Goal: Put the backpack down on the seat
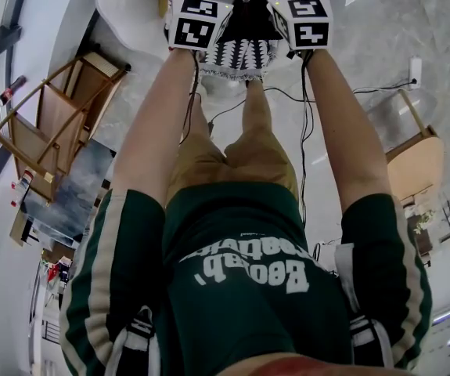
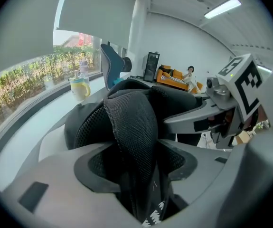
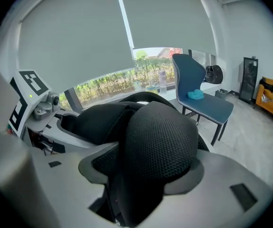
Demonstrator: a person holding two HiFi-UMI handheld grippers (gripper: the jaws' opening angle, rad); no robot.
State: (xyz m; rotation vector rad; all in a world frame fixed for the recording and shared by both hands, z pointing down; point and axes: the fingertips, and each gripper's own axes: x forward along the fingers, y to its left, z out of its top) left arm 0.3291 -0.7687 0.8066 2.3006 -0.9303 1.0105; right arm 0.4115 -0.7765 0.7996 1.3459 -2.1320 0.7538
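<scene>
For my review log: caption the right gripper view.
Black mesh backpack strap between parted jaws of right gripper; blue chair behind.

black backpack (image 3: pixel 93 118) with thick mesh-padded shoulder straps (image 2: pixel 131 127) arching up, above a black-and-white patterned seat (image 1: pixel 244 53).

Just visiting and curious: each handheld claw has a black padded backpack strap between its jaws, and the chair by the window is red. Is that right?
Not quite. The chair is blue, not red; the right gripper view shows it. The rest stands: one black padded strap lies in the left gripper, another in the right gripper, each between the jaws.
</scene>
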